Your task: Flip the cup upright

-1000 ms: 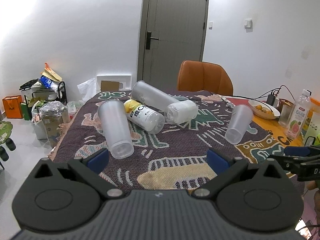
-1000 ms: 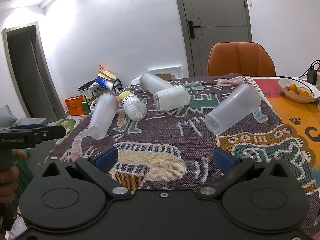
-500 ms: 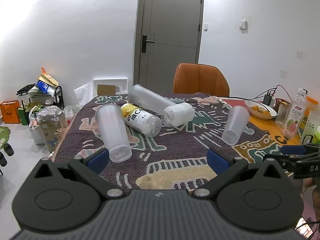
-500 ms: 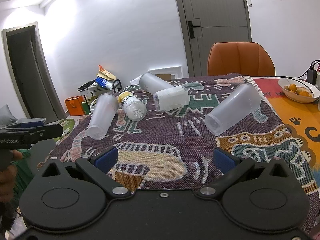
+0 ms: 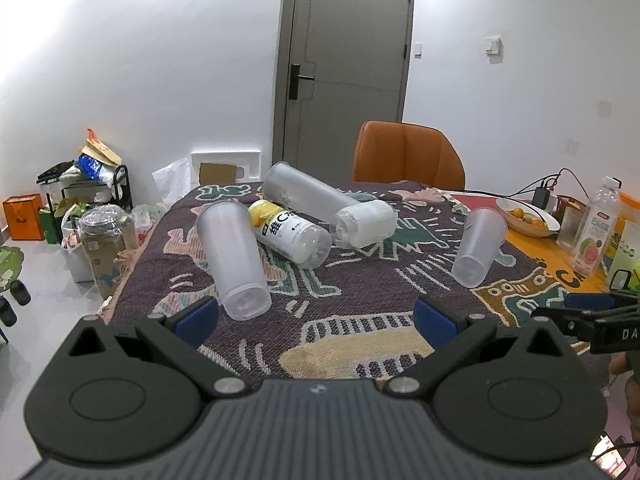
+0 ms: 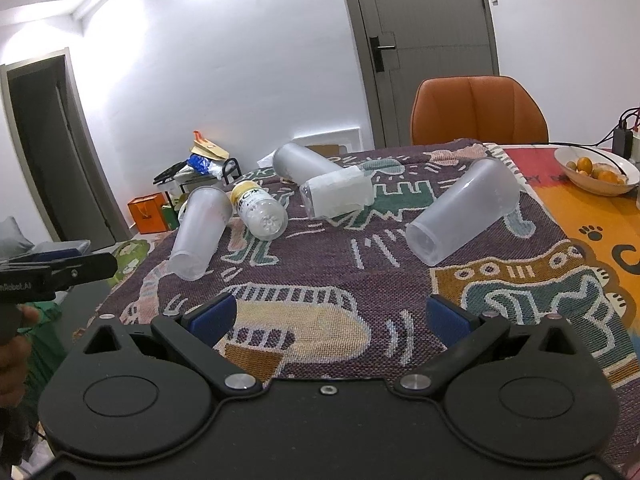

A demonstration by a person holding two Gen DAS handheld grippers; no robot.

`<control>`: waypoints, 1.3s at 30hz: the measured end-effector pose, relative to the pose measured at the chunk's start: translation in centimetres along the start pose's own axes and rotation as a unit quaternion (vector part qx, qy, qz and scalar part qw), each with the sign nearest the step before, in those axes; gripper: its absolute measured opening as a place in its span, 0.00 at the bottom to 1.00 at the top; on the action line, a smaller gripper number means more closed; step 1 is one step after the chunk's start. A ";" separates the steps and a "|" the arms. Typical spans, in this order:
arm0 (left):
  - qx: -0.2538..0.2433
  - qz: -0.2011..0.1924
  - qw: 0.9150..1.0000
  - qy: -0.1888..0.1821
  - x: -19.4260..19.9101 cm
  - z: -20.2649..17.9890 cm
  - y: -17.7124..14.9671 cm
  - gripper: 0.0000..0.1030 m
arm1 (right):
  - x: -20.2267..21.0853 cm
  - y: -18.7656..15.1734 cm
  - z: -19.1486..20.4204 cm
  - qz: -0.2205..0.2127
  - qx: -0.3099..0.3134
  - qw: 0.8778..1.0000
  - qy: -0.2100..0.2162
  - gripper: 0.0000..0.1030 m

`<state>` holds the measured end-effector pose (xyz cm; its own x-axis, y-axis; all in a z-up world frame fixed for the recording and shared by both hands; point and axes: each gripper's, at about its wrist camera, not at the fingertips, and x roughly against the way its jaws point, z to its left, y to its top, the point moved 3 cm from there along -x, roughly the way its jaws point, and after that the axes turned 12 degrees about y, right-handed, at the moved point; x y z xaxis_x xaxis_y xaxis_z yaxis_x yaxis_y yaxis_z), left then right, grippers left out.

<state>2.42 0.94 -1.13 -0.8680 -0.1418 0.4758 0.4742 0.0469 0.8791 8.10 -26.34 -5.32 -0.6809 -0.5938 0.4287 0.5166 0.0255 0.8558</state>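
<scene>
Frosted plastic is noted as the material of every cup on the patterned blanket (image 5: 360, 300), and all of them are lying on their sides. One tall cup (image 5: 234, 256) is found at the left of the blanket, its base turned toward the left wrist camera and its mouth pointing away. A second cup (image 6: 464, 212) is found at the right, lying apart from the others, its base also toward the cameras. A third, longer cup (image 5: 304, 190) is seen at the far side, lying against a wrapped clear bottle (image 5: 366, 222). A yellow-capped bottle (image 5: 290, 234) with printed characters is lodged between the left cup and the wrapped bottle, touching the left cup.

The left gripper (image 5: 316, 316) is held above the near edge of the blanket with its blue-padded fingers spread wide; nothing is held between them. The right gripper (image 6: 332, 314) is likewise recorded wide open and empty, positioned short of the right-hand cup, with no contact made. Each gripper is seen edge-on in the other's view.

An orange chair (image 5: 408, 156) is placed behind the table, before a grey door (image 5: 344, 64). A bowl of small orange fruit (image 6: 596, 170) is noted at the right edge, on an orange mat.
</scene>
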 end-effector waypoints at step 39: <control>0.103 0.072 0.991 0.055 -10.1 5.1 0.9 1.00 | -11.7 5.1 0.7 0.067 0.066 0.994 0.054 1.00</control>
<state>10.85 7.42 -5.04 -0.7675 -0.2253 0.6002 0.5414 0.2735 0.7950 18.31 -18.71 -5.78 -0.5464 -0.6612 0.5141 0.5221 0.2110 0.8263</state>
